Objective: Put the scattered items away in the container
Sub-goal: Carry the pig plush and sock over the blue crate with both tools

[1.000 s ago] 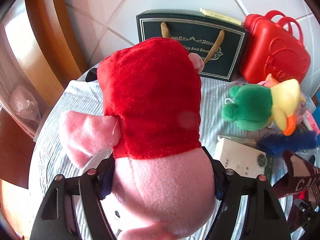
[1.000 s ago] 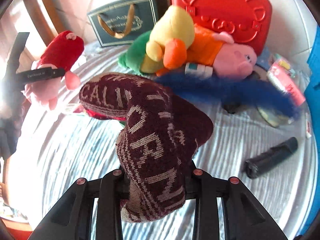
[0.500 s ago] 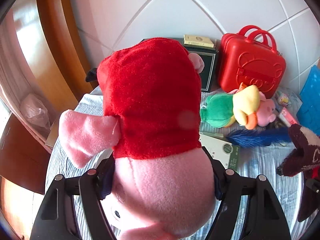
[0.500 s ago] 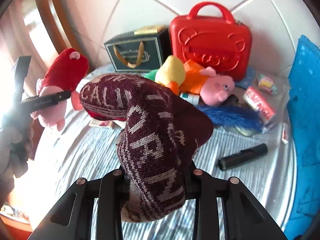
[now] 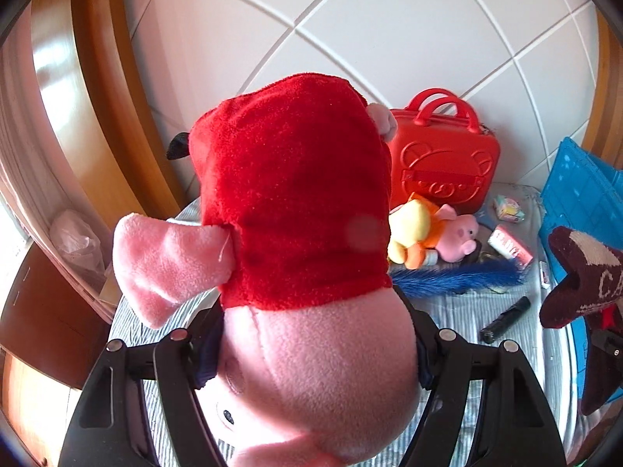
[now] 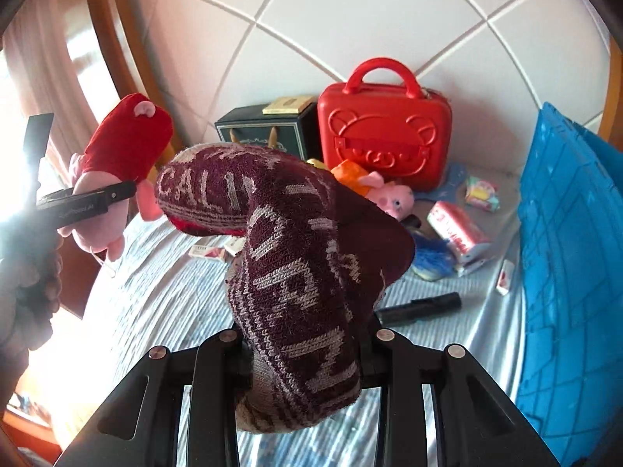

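While the left gripper [image 5: 311,354] is clamped on a pink plush pig [image 5: 300,241] in a red dress, holding it by the head so the body sticks up in the air, the right view shows that same pig at far left, above the edge of the striped cloth [image 6: 155,292]. Its gripper finger there carries small white lettering, too blurred to read.

Next along the back wall stands a dark green gift bag [image 6: 268,132] with gold rope handles and a gilt emblem whose script is illegible; a flat gold box [image 6: 286,105] lies on top. Below it, small red-and-white packs [image 6: 208,251] lie on the cloth.

At centre, the right gripper [image 6: 307,344] is shut tight on a maroon knit sock [image 6: 296,264] with grey woven capitals; "CALI" can be read along the cuff, the rest being folded out of legibility. The sock is held clear of the cloth.

Behind it sit a red case [image 6: 383,136] embossed with a bear face, a yellow-and-orange plush [image 5: 414,229] touching a small pink pig [image 6: 389,194], and a blue feather duster [image 5: 455,276]. A black tube [image 6: 420,305] lies in front. Further right are a pink pack [image 6: 457,229] with red print, unreadable, and a pastel packet [image 6: 483,190].

At far right rises the blue crate [image 6: 568,264], its ribbed wall tilted toward the cloth.
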